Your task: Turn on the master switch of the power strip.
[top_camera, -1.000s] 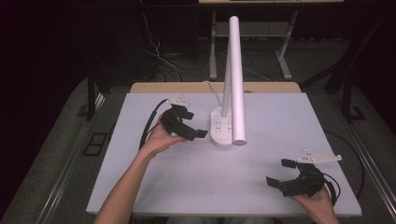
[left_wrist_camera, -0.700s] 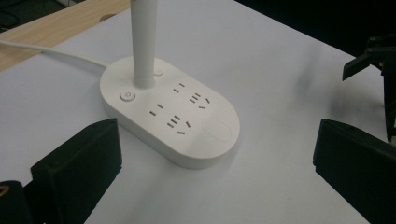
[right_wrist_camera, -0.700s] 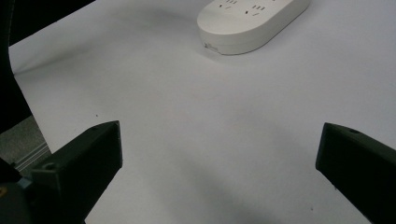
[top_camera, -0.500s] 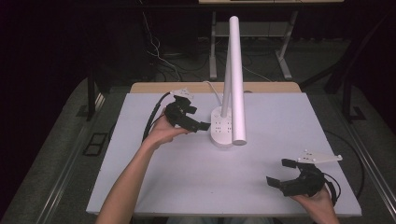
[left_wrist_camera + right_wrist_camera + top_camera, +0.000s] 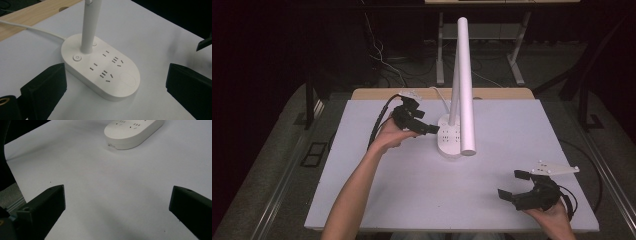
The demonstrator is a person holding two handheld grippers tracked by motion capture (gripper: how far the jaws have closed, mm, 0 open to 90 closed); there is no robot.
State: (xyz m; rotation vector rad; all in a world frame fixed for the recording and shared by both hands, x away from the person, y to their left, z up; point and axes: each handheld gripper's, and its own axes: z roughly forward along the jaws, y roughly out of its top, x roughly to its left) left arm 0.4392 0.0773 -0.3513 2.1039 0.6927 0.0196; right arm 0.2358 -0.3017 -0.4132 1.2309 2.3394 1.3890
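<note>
A white desk lamp stands mid-table: an oval base (image 5: 450, 141) with sockets and a round power button (image 5: 77, 58), a thin upright stem (image 5: 90, 27) and a long tube head (image 5: 466, 85) leaning forward. My left gripper (image 5: 426, 128) hovers open just left of the base, its jaws pointing at it. In the left gripper view the base (image 5: 105, 72) lies between and beyond the two black jaws, untouched. My right gripper (image 5: 516, 186) rests open near the table's front right corner, nothing between its jaws. In its view the base's end (image 5: 132, 131) lies far ahead.
The white table top (image 5: 412, 185) sits on a wooden desk (image 5: 377, 94) whose edge shows at the back. The lamp's white cord (image 5: 32, 28) runs off the back of the table. Dark floor, cables and table legs surround the table.
My left gripper has moved up and right, closer to the lamp base. The right gripper has stayed where it was.
</note>
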